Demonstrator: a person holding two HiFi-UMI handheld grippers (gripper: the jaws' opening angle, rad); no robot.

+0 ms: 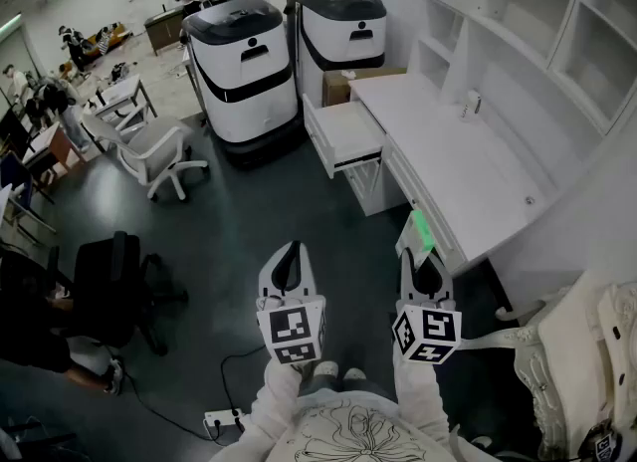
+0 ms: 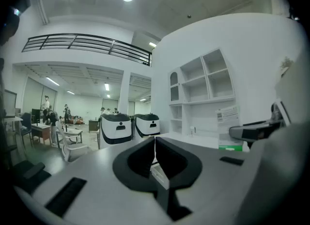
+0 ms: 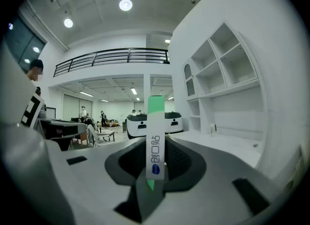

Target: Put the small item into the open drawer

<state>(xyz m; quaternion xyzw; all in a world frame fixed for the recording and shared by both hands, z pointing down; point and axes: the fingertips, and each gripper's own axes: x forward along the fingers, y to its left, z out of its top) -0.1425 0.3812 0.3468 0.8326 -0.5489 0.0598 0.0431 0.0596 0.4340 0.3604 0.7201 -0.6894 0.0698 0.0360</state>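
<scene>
Along the right edge of the frame, shelving unit: white, open compartments, standing above the desk.
Desk: white, long, running from upper centre to lower right in the head view.
Two machines: white bodies with black bands and dark tops, side by side at upper centre, just beyond the far end of the desk.
Open drawer: white, pulled out from the desk's far end toward the dark floor; its inside shows pale and bare.
White chair: on castors, left of centre, near the machines.
Left gripper: lower centre, held over the floor; the jaws meet with nothing between them.
Right gripper: lower right of centre, just beside the desk's near front edge; the jaws are clamped on the small item.
Small item: narrow white box with green ends and blue print, upright between the right gripper's jaws, its top end rising above them; well apart from the open drawer.
Bottle: small, pale, upright on the desk near the shelving.
</scene>
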